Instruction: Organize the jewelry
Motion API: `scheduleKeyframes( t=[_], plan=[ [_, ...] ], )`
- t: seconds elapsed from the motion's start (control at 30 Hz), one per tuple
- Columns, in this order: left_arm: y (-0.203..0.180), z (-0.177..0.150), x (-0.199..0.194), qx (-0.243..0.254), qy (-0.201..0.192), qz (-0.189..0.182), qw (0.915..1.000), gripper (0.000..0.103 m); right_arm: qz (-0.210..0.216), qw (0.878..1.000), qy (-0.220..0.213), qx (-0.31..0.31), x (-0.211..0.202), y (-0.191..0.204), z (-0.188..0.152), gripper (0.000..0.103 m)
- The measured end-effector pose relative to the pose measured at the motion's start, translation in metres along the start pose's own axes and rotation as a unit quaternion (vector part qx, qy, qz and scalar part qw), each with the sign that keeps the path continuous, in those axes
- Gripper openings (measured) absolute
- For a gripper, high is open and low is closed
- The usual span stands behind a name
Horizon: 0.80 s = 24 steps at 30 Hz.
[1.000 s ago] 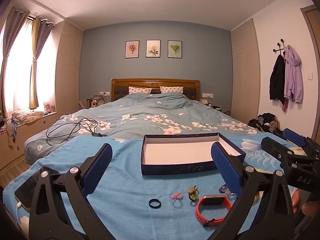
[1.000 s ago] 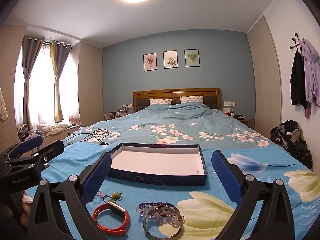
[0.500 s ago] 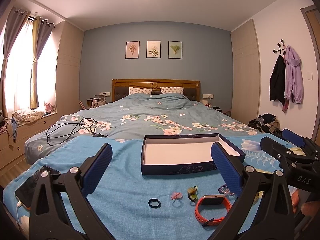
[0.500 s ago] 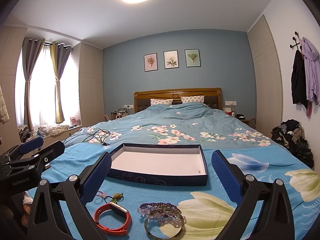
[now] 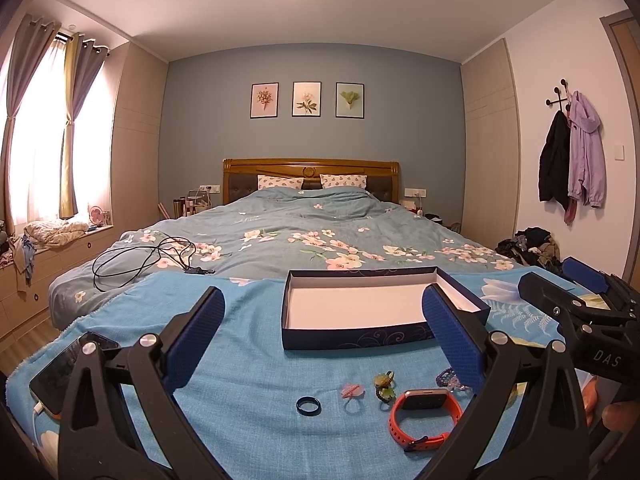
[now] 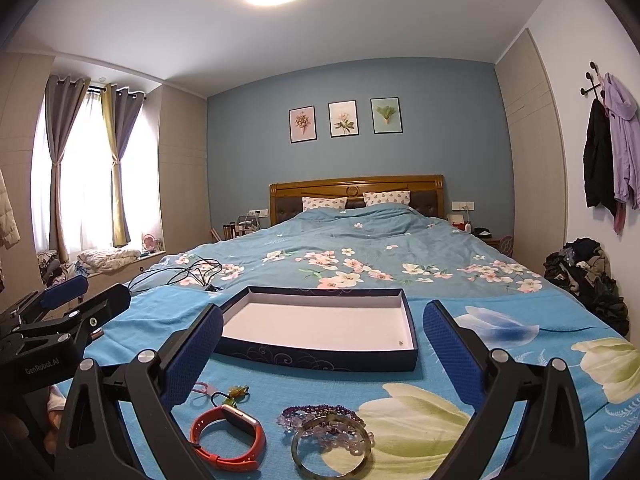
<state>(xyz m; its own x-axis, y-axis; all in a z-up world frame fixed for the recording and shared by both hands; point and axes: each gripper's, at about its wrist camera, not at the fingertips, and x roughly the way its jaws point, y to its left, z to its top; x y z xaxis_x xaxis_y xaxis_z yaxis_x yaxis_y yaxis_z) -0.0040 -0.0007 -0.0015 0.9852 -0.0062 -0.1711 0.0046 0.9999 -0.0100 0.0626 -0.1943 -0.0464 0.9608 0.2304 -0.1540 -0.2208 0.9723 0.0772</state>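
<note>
Left gripper [image 5: 323,334] and right gripper [image 6: 322,338] are held side by side low over the foot of a bed [image 5: 280,236], both aimed toward the headboard. Each has its blue-padded fingers spread wide, released, with nothing between them. In the left wrist view the right gripper enters from the right edge, with part of the person's hand [image 5: 616,420] just below it; in the right wrist view the left gripper enters from the left edge.

An open, shallow navy box [image 5: 380,308] with a white interior lies on the blue blanket [image 5: 248,380], ahead of both grippers. The jewelry lies on the blanket in a row in front of the box, apart from it: a dark ring [image 5: 308,405], a small pink ring [image 5: 352,391], a green-and-yellow charm [image 5: 385,386], an orange smartwatch [image 5: 425,412], a purple bead bracelet [image 6: 320,414] and a pale bangle [image 6: 331,446] that overlaps the beads.

In the left wrist view the bead bracelet is mostly hidden behind the right-hand finger and the bangle is out of sight. In the right wrist view the pink ring is partly covered by the left-hand finger. A phone [image 5: 64,372] lies at the blanket's left edge, partly behind the gripper frame. A black cable [image 5: 144,258] is coiled on the floral duvet.
</note>
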Motion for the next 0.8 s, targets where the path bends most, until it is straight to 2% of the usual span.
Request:
scheduleKeyframes(
  t=[0.8],
  plan=[
    [-0.0011, 0.0021, -0.0014, 0.001, -0.001, -0.002, 1.0000, 0.097, 0.004, 1.000, -0.002, 0.003, -0.0025, -0.0016, 0.0025, 0.097]
  ],
)
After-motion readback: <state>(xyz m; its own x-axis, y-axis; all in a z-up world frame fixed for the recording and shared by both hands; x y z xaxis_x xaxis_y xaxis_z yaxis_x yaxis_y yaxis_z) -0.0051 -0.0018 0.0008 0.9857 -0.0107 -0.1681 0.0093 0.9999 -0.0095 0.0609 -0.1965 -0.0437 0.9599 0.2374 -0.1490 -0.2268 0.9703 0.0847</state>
